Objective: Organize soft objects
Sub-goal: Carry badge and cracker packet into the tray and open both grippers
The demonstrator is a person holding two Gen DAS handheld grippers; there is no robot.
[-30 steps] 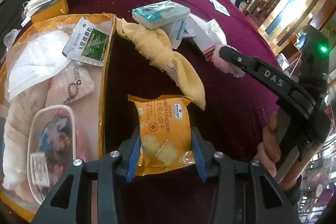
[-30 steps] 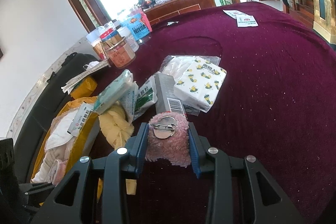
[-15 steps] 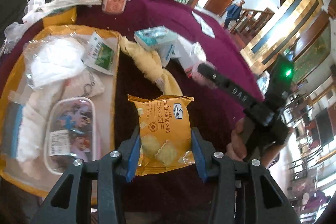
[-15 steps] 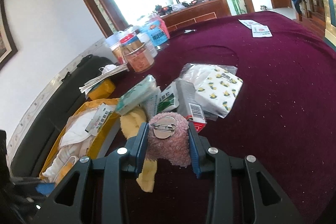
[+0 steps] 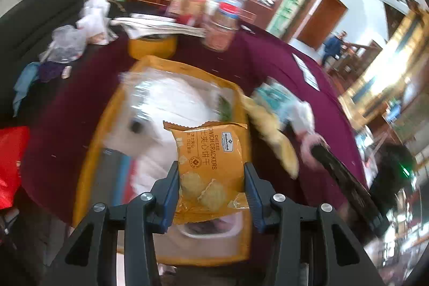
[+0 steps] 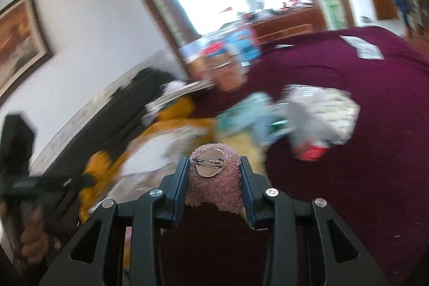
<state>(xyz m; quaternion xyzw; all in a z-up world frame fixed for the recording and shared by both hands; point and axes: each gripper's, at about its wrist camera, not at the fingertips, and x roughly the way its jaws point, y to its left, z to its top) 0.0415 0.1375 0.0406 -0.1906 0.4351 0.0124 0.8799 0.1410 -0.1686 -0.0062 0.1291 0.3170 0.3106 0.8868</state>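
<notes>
Left wrist view: the left gripper [image 5: 211,195] has its jaws clamped on the lower sides of an orange cheese sandwich cracker packet [image 5: 210,168], which stands upright between the blue pads with its printed face toward the camera. The packet hangs above the yellow-rimmed tray [image 5: 88,162], where a bagged white soft item [image 5: 171,103] and other blurred packages already lie, so it looks to be on its way into that tray. Right of the tray, on the maroon tabletop [image 5: 67,125], lie a yellow cloth [image 5: 270,136] and a teal pack [image 5: 273,98], apparently unsorted. The right gripper's dark body shows at the right edge.

Right wrist view: the right gripper [image 6: 214,178] has its jaws clamped on a pink fluffy brooch [image 6: 214,184], its round metal pin back [image 6: 209,162] facing the camera. Gripping by the plush sides keeps the pads off the pin. It is held off the tabletop, with the blurred tray and the yellow cloth beyond, so the tray is probably its destination too. A hand [image 6: 30,237] holding the other gripper's handle shows at lower left.
</notes>
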